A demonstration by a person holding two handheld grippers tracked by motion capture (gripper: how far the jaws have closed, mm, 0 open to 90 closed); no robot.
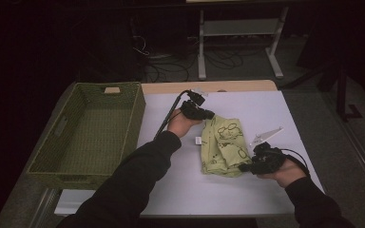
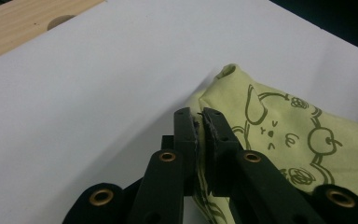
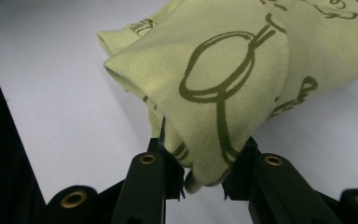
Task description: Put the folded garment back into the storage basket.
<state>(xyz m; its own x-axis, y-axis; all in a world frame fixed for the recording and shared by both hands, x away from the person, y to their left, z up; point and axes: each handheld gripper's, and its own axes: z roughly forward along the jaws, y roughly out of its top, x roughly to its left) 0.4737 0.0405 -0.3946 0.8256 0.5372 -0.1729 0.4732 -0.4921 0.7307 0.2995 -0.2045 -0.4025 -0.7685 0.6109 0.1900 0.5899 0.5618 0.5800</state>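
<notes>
Both grippers clamp green cloth: left gripper far corner, right gripper near fold. Likely folding; next, basket left of cloth.

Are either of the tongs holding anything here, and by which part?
Both hold the green cloth. The left tongs pinch its edge at the far end; the right tongs grip a bunched fold at the near end.

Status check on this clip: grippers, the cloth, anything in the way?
Left gripper shut on the far edge of the green cloth. Right gripper around its bunched near end, cloth between the fingers. Basket sits apart on the left; nothing blocking.
</notes>
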